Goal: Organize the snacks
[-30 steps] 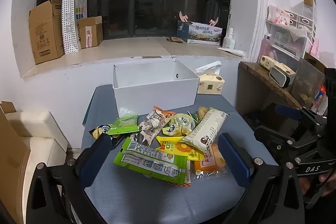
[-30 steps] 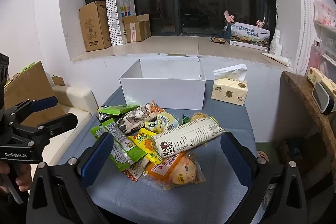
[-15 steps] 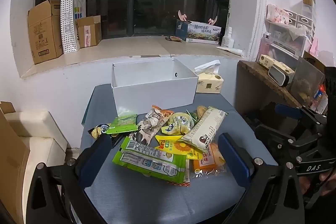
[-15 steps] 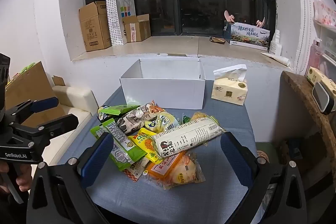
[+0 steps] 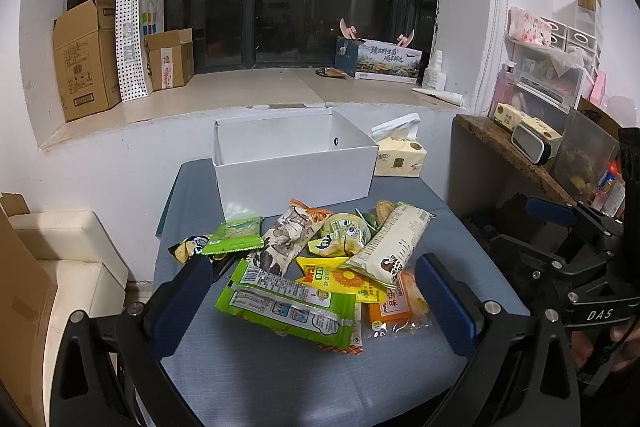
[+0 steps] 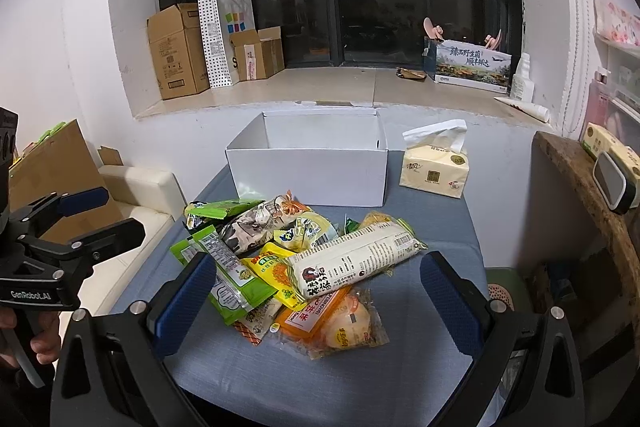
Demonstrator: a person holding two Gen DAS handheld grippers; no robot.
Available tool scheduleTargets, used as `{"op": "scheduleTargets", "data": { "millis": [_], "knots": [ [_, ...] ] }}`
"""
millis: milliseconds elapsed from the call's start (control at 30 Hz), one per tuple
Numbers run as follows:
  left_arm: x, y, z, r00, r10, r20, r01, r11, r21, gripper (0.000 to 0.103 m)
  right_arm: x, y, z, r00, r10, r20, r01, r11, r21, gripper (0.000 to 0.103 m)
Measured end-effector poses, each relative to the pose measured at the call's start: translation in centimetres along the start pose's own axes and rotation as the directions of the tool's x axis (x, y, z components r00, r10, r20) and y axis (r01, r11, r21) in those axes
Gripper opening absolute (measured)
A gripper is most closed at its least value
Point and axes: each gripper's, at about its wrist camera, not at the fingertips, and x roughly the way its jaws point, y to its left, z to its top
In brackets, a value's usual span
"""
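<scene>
A heap of several snack packets lies on the blue-grey table (image 5: 256,371): a long green packet (image 5: 286,305), a white roll packet (image 5: 390,245), a yellow packet (image 5: 340,277), an orange packet (image 5: 394,305). Behind the heap stands an open white box (image 5: 294,173), and what it holds cannot be seen. My left gripper (image 5: 316,301) hovers open over the near side of the heap, nothing between its fingers. My right gripper (image 6: 316,301) is likewise open above the heap, with the white roll packet (image 6: 354,261) and the orange packet (image 6: 324,319) below it.
A tissue pack (image 6: 436,167) sits right of the white box (image 6: 316,163). A wooden shelf (image 5: 508,155) with small items borders the table on the right. A cream sofa (image 5: 60,251) is at the left. Cardboard boxes (image 5: 86,57) stand on the window sill.
The left wrist view has drifted slightly, so the box and snacks sit a little left in it. The right gripper has stayed still. Both stay open.
</scene>
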Motion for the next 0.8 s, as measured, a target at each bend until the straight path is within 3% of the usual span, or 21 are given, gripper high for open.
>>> {"op": "scheduleTargets", "data": {
  "millis": [800],
  "knots": [
    [0.05, 0.02, 0.07, 1.000, 0.000, -0.006, 0.000, 1.000, 0.000, 0.103, 0.02, 0.12, -0.02, 1.000, 0.003, 0.001, -0.003, 1.000, -0.005, 0.103]
  ]
}}
